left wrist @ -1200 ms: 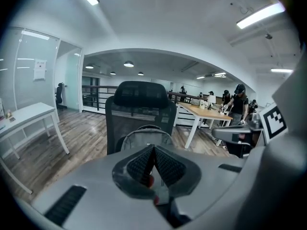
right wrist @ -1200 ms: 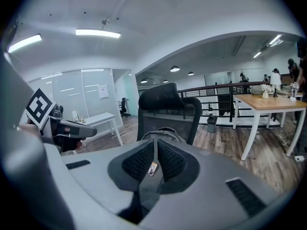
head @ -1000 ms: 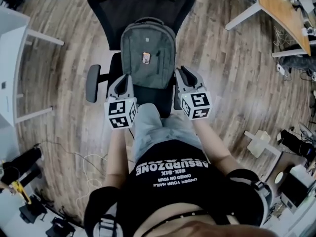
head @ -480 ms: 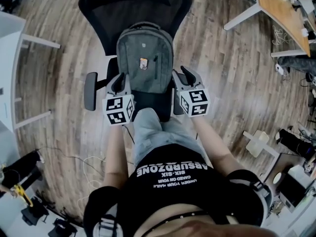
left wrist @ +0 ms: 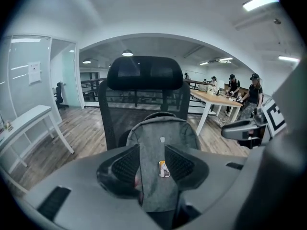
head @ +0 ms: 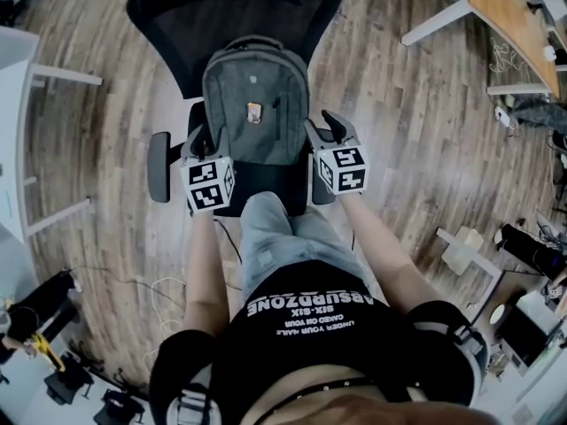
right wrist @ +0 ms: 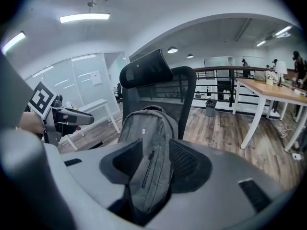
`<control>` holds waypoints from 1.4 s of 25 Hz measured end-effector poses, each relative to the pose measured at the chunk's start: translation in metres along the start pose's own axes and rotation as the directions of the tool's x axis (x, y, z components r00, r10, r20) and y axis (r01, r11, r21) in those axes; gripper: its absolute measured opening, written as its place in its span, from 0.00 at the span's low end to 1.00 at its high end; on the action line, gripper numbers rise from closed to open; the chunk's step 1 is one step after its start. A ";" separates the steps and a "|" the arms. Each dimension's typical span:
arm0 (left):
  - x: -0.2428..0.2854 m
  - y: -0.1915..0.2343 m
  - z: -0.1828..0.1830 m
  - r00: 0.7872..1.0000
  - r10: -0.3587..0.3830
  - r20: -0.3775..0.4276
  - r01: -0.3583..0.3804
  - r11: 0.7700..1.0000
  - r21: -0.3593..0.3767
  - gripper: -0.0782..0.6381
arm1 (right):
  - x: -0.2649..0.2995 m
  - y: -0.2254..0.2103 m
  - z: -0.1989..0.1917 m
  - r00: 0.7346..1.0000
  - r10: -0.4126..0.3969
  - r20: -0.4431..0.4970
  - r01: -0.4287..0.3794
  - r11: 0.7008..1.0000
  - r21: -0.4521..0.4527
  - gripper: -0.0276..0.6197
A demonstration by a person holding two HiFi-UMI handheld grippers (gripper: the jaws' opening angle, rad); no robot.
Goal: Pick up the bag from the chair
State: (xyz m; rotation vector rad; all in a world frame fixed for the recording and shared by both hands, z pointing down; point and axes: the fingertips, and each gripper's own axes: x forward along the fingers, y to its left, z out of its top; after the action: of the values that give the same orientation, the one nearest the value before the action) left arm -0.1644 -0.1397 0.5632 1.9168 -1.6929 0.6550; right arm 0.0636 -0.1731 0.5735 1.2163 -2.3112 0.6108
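A grey backpack (head: pixel 255 104) stands upright on the seat of a black office chair (head: pixel 230 7), leaning on its mesh backrest. My left gripper (head: pixel 200 140) is at the bag's lower left side and my right gripper (head: pixel 329 125) at its lower right side. Both have just been opening their jaws, and both stand open. In the left gripper view the backpack (left wrist: pixel 160 133) shows through the gap of the left gripper (left wrist: pixel 152 163), beyond the pads. The right gripper view shows the backpack (right wrist: pixel 146 128) past the right gripper (right wrist: pixel 149 164) in the same way. No pad presses on it.
The chair's left armrest (head: pixel 159 166) sticks out beside my left gripper. A white table (head: pixel 13 131) stands at the left and a wooden desk (head: pixel 505 7) at the top right. Cables and gear lie on the floor at the lower left and right. People (left wrist: pixel 240 87) stand at a far desk.
Both grippers have moved up the picture and down alongside the bag's lower sides. The bag has not moved on the chair.
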 end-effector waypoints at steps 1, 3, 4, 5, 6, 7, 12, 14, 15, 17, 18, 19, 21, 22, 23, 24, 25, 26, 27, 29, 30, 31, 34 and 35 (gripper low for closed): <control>0.005 0.002 -0.002 1.000 -0.001 -0.006 0.001 1.000 0.011 0.32 | 0.004 -0.002 -0.003 1.000 -0.001 -0.007 0.001 1.000 -0.002 0.31; 0.016 0.008 -0.007 1.000 0.008 -0.016 -0.007 1.000 0.025 0.33 | 0.011 -0.005 -0.011 1.000 -0.004 -0.028 0.004 1.000 -0.008 0.33; 0.021 0.013 -0.009 1.000 0.021 -0.019 -0.021 0.999 0.026 0.34 | 0.015 -0.006 -0.014 0.999 -0.004 -0.041 0.004 1.000 -0.010 0.33; 0.026 0.018 -0.011 0.999 0.041 -0.021 -0.041 0.999 0.026 0.36 | 0.019 -0.007 -0.018 0.999 -0.002 -0.052 0.001 1.000 -0.012 0.34; 0.030 0.022 -0.013 0.998 0.063 -0.024 -0.062 0.998 0.027 0.38 | 0.022 -0.007 -0.022 0.998 0.003 -0.063 -0.004 1.000 -0.015 0.35; 0.035 0.026 -0.014 0.996 0.082 -0.029 -0.081 0.996 0.030 0.39 | 0.026 -0.007 -0.024 0.997 0.009 -0.073 -0.010 1.000 -0.019 0.36; 0.061 0.041 -0.024 0.992 0.105 -0.064 -0.103 0.994 0.031 0.41 | 0.046 -0.008 -0.037 0.991 0.026 -0.133 -0.027 1.000 -0.009 0.38; 0.070 0.044 -0.027 0.993 0.101 -0.068 -0.099 0.994 0.039 0.41 | 0.054 -0.010 -0.043 0.987 0.029 -0.158 -0.030 1.000 -0.006 0.39; 0.075 0.045 -0.028 0.993 0.099 -0.071 -0.096 0.994 0.043 0.41 | 0.057 -0.010 -0.046 0.985 0.031 -0.171 -0.032 0.999 -0.008 0.40; 0.085 0.050 -0.032 0.992 0.101 -0.079 -0.097 0.994 0.050 0.41 | 0.065 -0.012 -0.053 0.980 0.033 -0.194 -0.035 0.999 -0.010 0.41; 0.091 0.053 -0.033 0.991 0.103 -0.084 -0.099 0.994 0.053 0.41 | 0.069 -0.013 -0.055 0.978 0.033 -0.205 -0.036 0.999 -0.009 0.42; 0.095 0.056 -0.035 0.990 0.106 -0.088 -0.102 0.993 0.056 0.41 | 0.073 -0.014 -0.057 0.976 0.034 -0.215 -0.036 0.999 -0.005 0.42; 0.103 0.061 -0.037 0.989 0.114 -0.093 -0.108 0.992 0.067 0.41 | 0.077 -0.016 -0.058 0.974 0.038 -0.225 -0.036 0.999 0.014 0.43; 0.106 0.063 -0.038 0.988 0.118 -0.095 -0.111 0.991 0.075 0.41 | 0.079 -0.016 -0.059 0.973 0.041 -0.227 -0.037 0.999 0.023 0.43; 0.109 0.063 -0.039 0.988 0.119 -0.098 -0.112 0.990 0.082 0.42 | 0.080 -0.017 -0.059 0.973 0.042 -0.228 -0.037 0.999 0.027 0.43; 0.112 0.064 -0.040 0.988 0.117 -0.101 -0.109 0.990 0.085 0.42 | 0.082 -0.019 -0.060 0.973 0.042 -0.229 -0.037 0.999 0.028 0.43; 0.115 0.063 -0.042 0.988 0.109 -0.108 -0.100 0.991 0.084 0.43 | 0.084 -0.020 -0.060 0.972 0.042 -0.232 -0.037 0.999 0.026 0.43; 0.119 0.062 -0.045 0.989 0.094 -0.117 -0.085 0.993 0.079 0.46 | 0.085 -0.021 -0.061 0.971 0.041 -0.236 -0.037 0.999 0.023 0.43; 0.123 0.061 -0.049 0.989 0.077 -0.128 -0.068 0.995 0.071 0.50 | 0.087 -0.021 -0.063 0.970 0.040 -0.240 -0.036 0.999 0.020 0.43; 0.131 0.060 -0.056 0.986 0.058 -0.153 -0.049 0.997 0.067 0.54 | 0.092 -0.023 -0.066 0.966 0.035 -0.254 -0.033 0.999 0.012 0.43; 0.134 0.062 -0.059 0.985 0.059 -0.163 -0.048 0.996 0.071 0.55 | 0.094 -0.023 -0.068 0.964 0.032 -0.263 -0.032 0.999 0.007 0.43; 0.138 0.064 -0.061 0.983 0.061 -0.171 -0.049 0.996 0.075 0.55 | 0.097 -0.024 -0.069 0.961 0.031 -0.273 -0.032 0.999 0.001 0.43; 0.147 0.069 -0.065 0.980 0.061 -0.191 -0.048 0.996 0.071 0.55 | 0.105 -0.028 -0.075 0.953 0.029 -0.301 -0.033 0.999 -0.008 0.43; 0.150 0.070 -0.066 0.978 0.059 -0.198 -0.046 0.997 0.069 0.55 | 0.106 -0.030 -0.077 0.950 0.027 -0.311 -0.032 0.999 -0.009 0.43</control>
State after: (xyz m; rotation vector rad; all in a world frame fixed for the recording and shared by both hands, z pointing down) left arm -0.2193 -0.2176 0.7141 1.7868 -1.6173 0.9010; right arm 0.0491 -0.2121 0.7015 0.9994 -2.0678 0.7388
